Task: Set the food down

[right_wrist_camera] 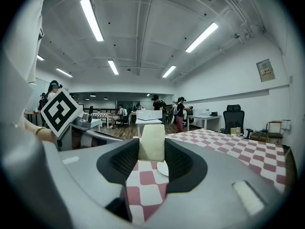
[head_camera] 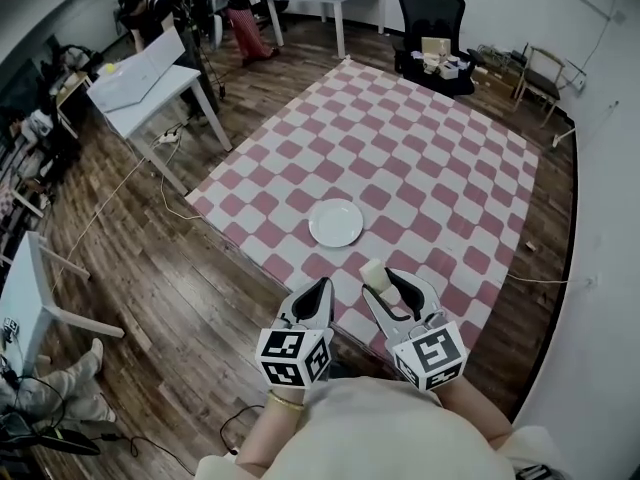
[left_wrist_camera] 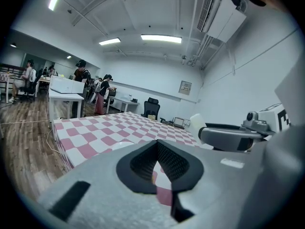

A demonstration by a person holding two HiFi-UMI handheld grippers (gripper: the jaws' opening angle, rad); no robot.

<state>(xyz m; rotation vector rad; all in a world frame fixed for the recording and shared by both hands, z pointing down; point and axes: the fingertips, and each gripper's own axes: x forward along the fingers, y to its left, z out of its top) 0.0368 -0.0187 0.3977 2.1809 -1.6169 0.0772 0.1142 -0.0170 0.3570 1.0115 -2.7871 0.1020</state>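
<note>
Item: food [head_camera: 373, 273], one pale cream block with rounded edges. I have it upright between the pads of the right gripper [head_camera: 385, 283], held in the air over the near edge of the mat [head_camera: 420, 148]. It is short of the plate [head_camera: 335, 222] and touches nothing else.

Right gripper: jaws wide and clamped on the food's two flat sides. In the right gripper view the block [right_wrist_camera: 152, 142] fills the gap, and its top stands clear of the pads.

Left gripper [head_camera: 318, 290]: jaw tips together, nothing between them. It hangs just beside the right one.

Plate: white, round, bare, lying on the checked mat ahead of both grippers.

Handling, my estimate: light and probably soft, so likely to dent or crumble under a hard squeeze. The matte surface looks unlikely to slip. The flat sides are the right place to hold it, with only gentle pressure. I would set it down base-first before easing the jaws off.
</note>
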